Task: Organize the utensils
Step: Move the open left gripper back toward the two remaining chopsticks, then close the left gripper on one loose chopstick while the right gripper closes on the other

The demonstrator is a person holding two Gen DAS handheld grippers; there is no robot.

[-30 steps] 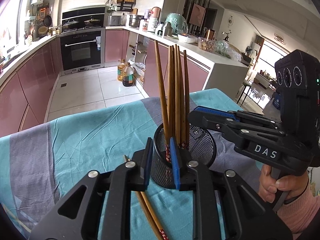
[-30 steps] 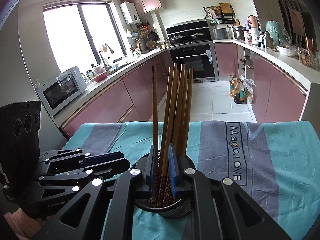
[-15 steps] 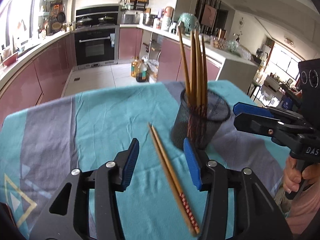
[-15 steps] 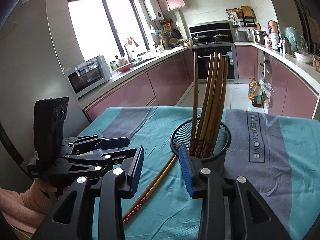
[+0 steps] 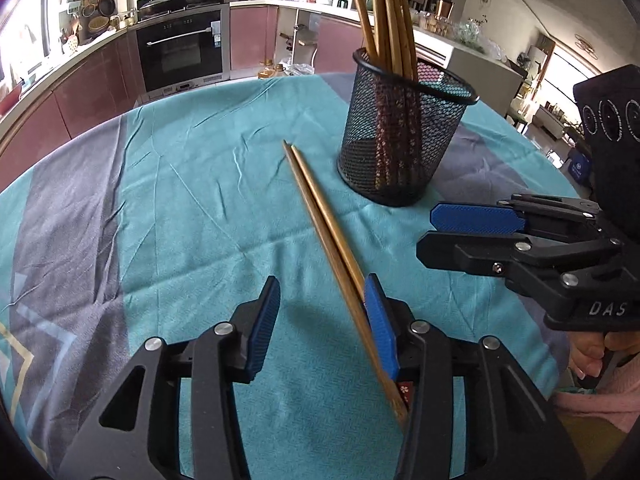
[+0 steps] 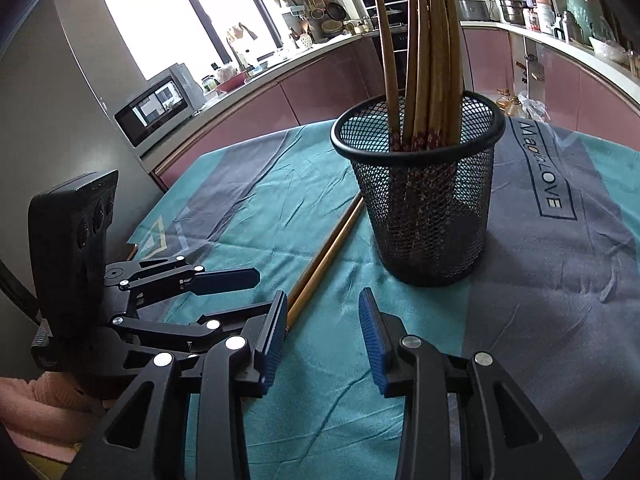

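Black wire-mesh cup [image 5: 404, 128] on the teal-and-grey tablecloth [image 5: 180, 208] holds most brown wooden chopsticks [image 6: 424, 60]; 2 loose wooden chopsticks [image 5: 320, 216] remain beside it, lying between the left gripper's [image 5: 324, 320] partly parted, recently narrowing jaws; right gripper [image 6: 324, 336] part-open, empty.

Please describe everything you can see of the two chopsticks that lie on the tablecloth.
The two chopsticks look like brown wood, long and thin. They lie flat and side by side on the teal tablecloth, their narrow tips close to the foot of the black mesh holder, apparently not touching it. Their thick ends carry a dark red flower pattern. In the left wrist view they run past the inner side of one blue pad of the left gripper; whether it touches them is unclear.
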